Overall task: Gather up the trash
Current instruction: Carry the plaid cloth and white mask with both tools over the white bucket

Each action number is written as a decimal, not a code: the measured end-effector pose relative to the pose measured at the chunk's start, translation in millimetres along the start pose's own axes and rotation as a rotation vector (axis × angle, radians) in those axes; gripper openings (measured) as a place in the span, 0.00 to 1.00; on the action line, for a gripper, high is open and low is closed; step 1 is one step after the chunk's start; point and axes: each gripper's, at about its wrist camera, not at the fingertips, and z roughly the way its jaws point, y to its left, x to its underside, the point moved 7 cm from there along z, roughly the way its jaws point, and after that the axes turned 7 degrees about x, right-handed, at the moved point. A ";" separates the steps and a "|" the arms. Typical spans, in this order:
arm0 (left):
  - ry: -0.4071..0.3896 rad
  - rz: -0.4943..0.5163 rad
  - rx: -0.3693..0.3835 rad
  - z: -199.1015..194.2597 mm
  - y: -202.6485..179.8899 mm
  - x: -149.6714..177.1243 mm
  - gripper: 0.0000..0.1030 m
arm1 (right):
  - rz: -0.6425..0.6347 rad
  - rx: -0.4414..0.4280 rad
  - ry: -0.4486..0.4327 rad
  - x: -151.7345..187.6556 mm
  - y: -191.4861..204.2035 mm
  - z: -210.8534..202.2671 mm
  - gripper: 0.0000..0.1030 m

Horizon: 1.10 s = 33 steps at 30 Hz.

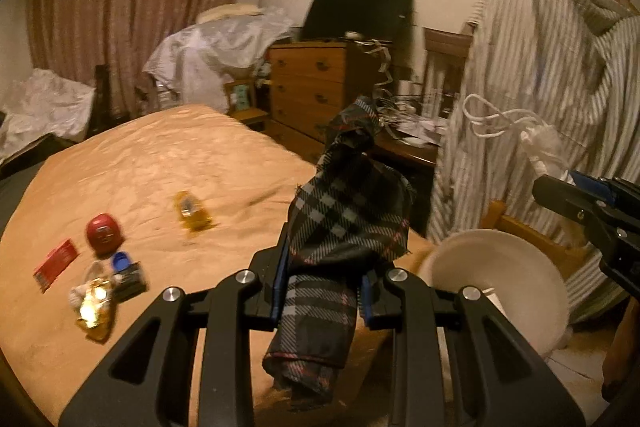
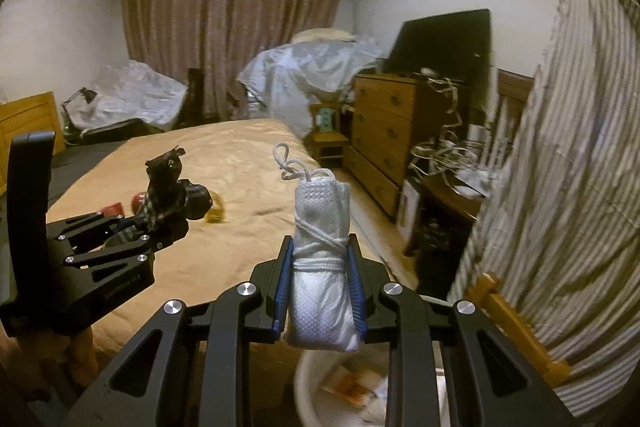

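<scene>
Left wrist view: left gripper (image 1: 324,291) pinching a plaid cloth pouch (image 1: 344,227), dark with grey and red checks, held about its lower middle above the near right corner of the bed (image 1: 140,163). Long axis near upright, twisted neck up and leaning slightly right, hem hanging below the fingers. Judged light, limp and non-fragile; best gripped at the bunched middle, where it will not slide. Right wrist view: right gripper (image 2: 320,291) pressed onto a rolled white mesh bag (image 2: 322,267) bound with white cord, held over the white basin (image 2: 316,387) beside the bed. Long axis upright, cord loops at top. Judged soft, compressible, slightly slick (the cord wrap gives the firmest hold). Remaining on the bed near its left edge: red box (image 1: 54,263), red round lid (image 1: 103,231), gold foil wrapper (image 1: 94,311), blue-capped item (image 1: 122,263); yellow wrapper (image 1: 192,213) nearer mid-bed.
</scene>
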 end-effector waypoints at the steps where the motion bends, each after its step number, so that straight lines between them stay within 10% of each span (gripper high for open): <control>1: 0.006 0.008 0.018 4.4 -9.8 -1.4 0.25 | 0.003 0.016 0.008 1.1 -14.6 -0.6 0.26; 18: 0.223 0.124 0.232 76.7 -126.1 10.1 0.25 | 0.051 0.075 0.325 37.1 -156.1 51.9 0.26; 33: 0.527 0.231 0.328 128.1 -156.3 45.4 0.25 | 0.048 -0.035 0.700 93.0 -169.4 115.7 0.26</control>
